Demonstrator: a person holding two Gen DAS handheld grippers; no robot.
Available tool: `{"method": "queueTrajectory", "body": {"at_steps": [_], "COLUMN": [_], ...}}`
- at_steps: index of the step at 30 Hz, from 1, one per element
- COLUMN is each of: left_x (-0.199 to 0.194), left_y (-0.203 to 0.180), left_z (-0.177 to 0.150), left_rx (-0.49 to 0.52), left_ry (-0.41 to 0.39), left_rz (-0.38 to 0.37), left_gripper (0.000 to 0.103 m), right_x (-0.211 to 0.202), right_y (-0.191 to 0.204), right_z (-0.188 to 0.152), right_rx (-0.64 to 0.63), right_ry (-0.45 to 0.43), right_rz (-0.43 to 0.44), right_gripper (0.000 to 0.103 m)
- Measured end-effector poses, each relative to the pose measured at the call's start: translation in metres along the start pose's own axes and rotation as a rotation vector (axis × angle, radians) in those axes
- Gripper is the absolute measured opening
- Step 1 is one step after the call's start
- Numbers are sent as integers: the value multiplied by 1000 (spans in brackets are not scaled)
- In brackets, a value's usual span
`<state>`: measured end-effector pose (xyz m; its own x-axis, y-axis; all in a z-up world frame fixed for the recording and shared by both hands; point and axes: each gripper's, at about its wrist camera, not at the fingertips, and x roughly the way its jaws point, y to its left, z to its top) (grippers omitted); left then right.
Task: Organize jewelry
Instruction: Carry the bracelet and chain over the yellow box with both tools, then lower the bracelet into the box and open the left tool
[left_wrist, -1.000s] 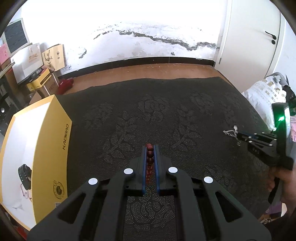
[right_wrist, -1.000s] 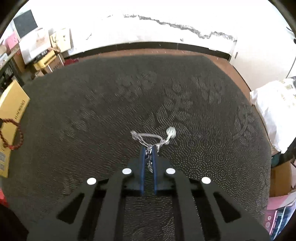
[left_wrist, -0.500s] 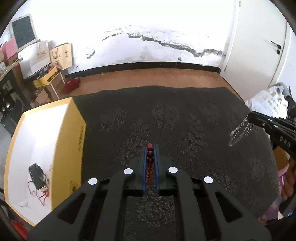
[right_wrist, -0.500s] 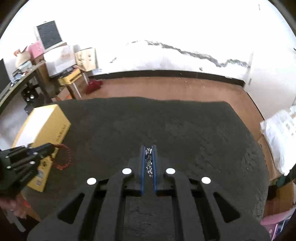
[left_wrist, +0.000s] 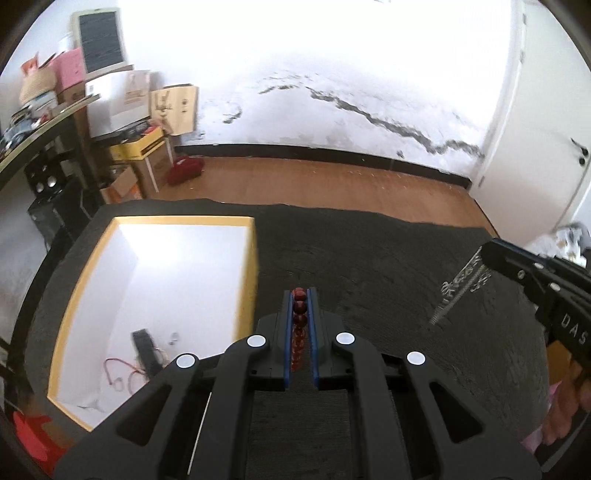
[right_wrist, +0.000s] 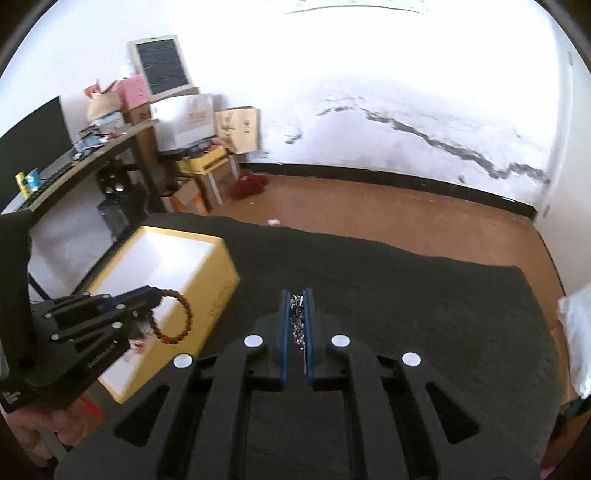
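My left gripper is shut on a red bead bracelet, held above the dark patterned cloth just right of the yellow box. In the right wrist view the bracelet hangs as a loop from the left gripper over the box's near corner. My right gripper is shut on a silver chain; in the left wrist view the chain dangles from it at the right. The box has a white inside holding a black watch and a red cord.
The dark cloth covers the table. Beyond it lie a wooden floor, a cracked white wall, and a desk with stacked cartons at the left. A white bag lies at the table's right edge.
Both grippers have lifted well above the cloth with their jewelry and swung left towards the yellow box. The box's inside now shows from above.
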<state>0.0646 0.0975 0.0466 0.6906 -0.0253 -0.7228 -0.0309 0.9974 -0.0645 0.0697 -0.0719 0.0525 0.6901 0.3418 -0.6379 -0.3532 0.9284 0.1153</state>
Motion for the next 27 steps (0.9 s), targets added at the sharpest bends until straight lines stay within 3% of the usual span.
{"method": "queueTrajectory", "body": {"at_steps": [8, 16, 27], "left_x": [-23, -39, -24], "left_y": [65, 130, 197], "left_z": [6, -4, -28], "left_rx": [-70, -122, -190], "left_ry": [-29, -54, -7], "left_rz": [43, 139, 200], "left_gripper": [7, 7, 7], "right_x": [14, 31, 80], "right_y": [90, 164, 217], "right_z": [29, 44, 28], "right_rx": [-81, -144, -194], "right_ry": [-19, -20, 62], "right_rz": [111, 198, 226], "right_gripper": [7, 7, 7]}}
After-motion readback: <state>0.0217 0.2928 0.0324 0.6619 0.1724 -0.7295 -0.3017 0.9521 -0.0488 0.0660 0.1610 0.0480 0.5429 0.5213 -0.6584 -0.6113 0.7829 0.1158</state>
